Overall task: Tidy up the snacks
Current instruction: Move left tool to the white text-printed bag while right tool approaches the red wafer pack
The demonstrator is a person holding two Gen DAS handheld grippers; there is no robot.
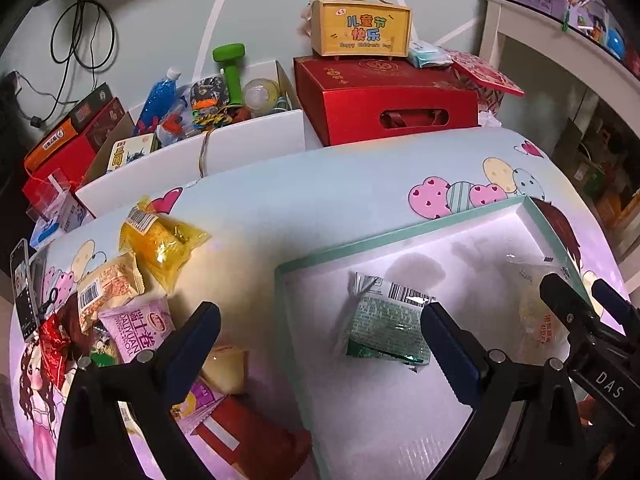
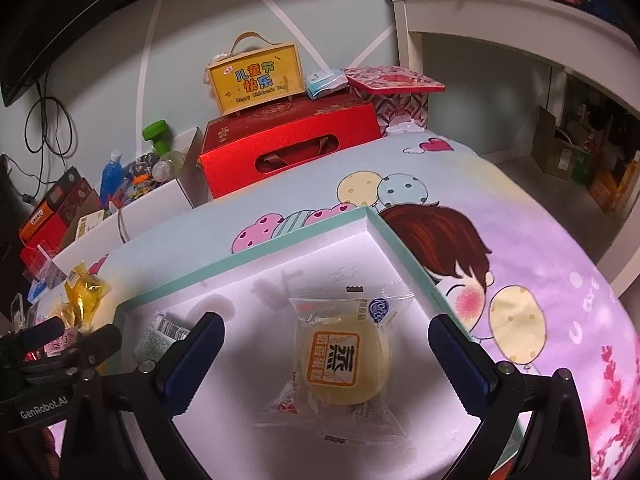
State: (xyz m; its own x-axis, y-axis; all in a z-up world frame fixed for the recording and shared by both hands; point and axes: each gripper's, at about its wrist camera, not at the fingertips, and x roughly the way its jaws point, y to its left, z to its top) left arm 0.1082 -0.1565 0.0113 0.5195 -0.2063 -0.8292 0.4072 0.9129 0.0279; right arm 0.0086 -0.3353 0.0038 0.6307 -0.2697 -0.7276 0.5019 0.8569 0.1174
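Right wrist view is showing the right gripper (image 2: 326, 344) hanging over a shallow white box with a mint-green rim (image 2: 304, 244), its jaws spread wide and released. A clear-wrapped round yellow pastry (image 2: 340, 360) is lying flat on the box floor between the blue finger pads (image 2: 456, 356), and neither pad is touching it. A green snack packet (image 2: 160, 334) is lying further left in the same box.

Left wrist view is showing the left gripper (image 1: 320, 332) with its jaws also spread and gripping nothing; one finger is reaching over the box beside the green snack packet (image 1: 386, 328), the other is hanging over the snacks outside it. Those loose snacks are waiting on the cartoon-print worktop (image 1: 320, 200), left of the box: a yellow packet (image 1: 160, 244), an orange-and-cream packet (image 1: 108, 284), a pink packet (image 1: 140, 328) and a red packet (image 1: 256, 436). The right gripper (image 1: 580, 292) is showing at the right edge of this view, above the pastry (image 1: 536, 316).
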